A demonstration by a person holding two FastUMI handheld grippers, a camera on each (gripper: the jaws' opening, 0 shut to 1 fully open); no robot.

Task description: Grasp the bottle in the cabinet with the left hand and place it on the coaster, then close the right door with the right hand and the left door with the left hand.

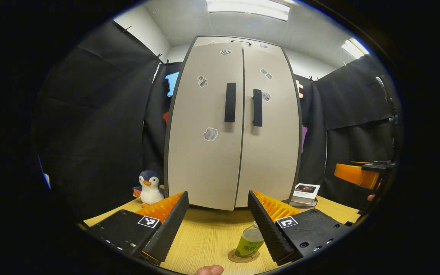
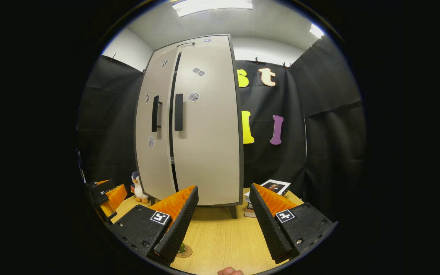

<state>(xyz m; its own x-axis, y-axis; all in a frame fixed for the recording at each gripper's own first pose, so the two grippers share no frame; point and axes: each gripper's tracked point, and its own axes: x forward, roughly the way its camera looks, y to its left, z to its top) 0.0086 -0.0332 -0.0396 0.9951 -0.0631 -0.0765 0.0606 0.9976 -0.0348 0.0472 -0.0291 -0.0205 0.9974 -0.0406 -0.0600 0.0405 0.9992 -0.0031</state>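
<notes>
Left gripper view: straight ahead of your left tool [image 1: 217,214] stands the cabinet [image 1: 233,126], w/ left door [image 1: 204,126] and right door [image 1: 269,126] both flush, handles side by side at the centre seam. From the right gripper view the cabinet [image 2: 189,126] sits ahead and a bit left of your right tool [image 2: 224,210]; a dark gap shows along the seam btwn the doors there, so can't tell if the left one is fully seated.

Table [image 1: 212,233] runs under both tools. Left tool is released, fingers spread wide, nothing btwn them. Right tool likewise released and holding nothing; the other tool [image 2: 107,196] shows far to its left.

Books [image 1: 306,194] lie stacked ahead-right of the left tool, near the cabinet's right foot. Penguin toy [image 1: 150,187] stands ahead-left, just beside the cabinet's left edge.

Bottle [image 1: 249,242] stands upright on the coaster [image 1: 243,256], right beside the left tool's right finger, partly hidden behind it; can't tell if touching.
</notes>
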